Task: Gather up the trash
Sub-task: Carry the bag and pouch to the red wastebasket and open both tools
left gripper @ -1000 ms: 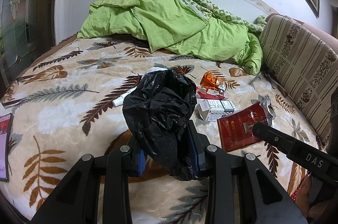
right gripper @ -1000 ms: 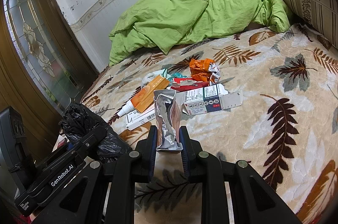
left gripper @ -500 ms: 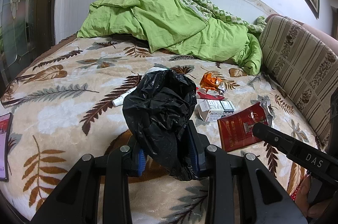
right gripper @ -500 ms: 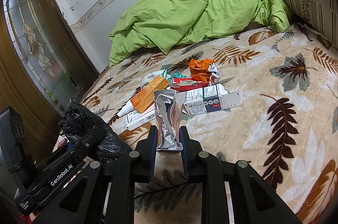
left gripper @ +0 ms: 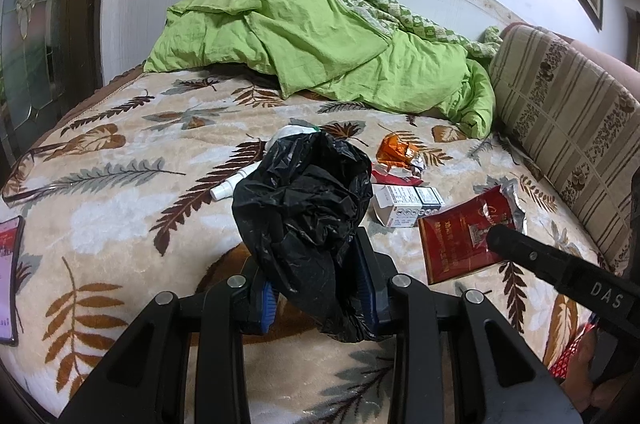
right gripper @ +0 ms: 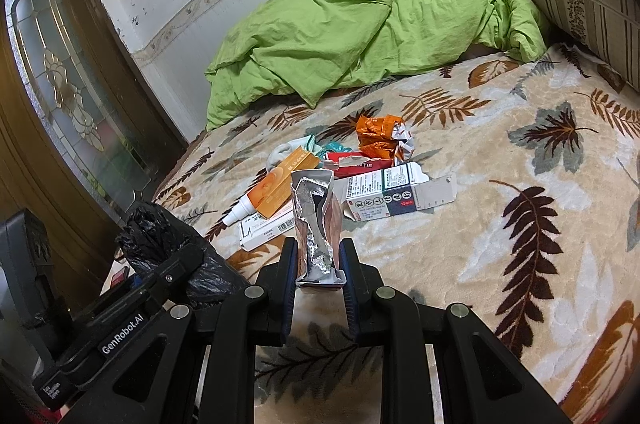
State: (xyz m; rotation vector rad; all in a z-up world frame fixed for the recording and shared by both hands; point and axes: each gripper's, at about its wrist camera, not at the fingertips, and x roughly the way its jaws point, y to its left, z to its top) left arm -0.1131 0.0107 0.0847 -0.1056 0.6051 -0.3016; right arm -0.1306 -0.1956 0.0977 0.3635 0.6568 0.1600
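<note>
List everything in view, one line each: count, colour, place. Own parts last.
bag: 1, black, crumpled in the left gripper
pouch: 1, red with silver inside, in the right gripper
box: 1, white and blue, opened, on the blanket
orange box: 1, orange, left of the box
bottle: 1, white, beside the orange box
flat carton: 1, white, under the bottle
wrapper: 1, orange and silver, crumpled, behind the box
red packet: 1, red, torn, before the wrapper
blanket: 1, beige with leaves, covers the bed
duvet: 1, green, bunched by the wall
cushion: 1, striped beige, right edge
door: 1, brown with glass, left
left gripper: 1, black, shut on bag
right gripper: 1, black, shut on pouch
</note>
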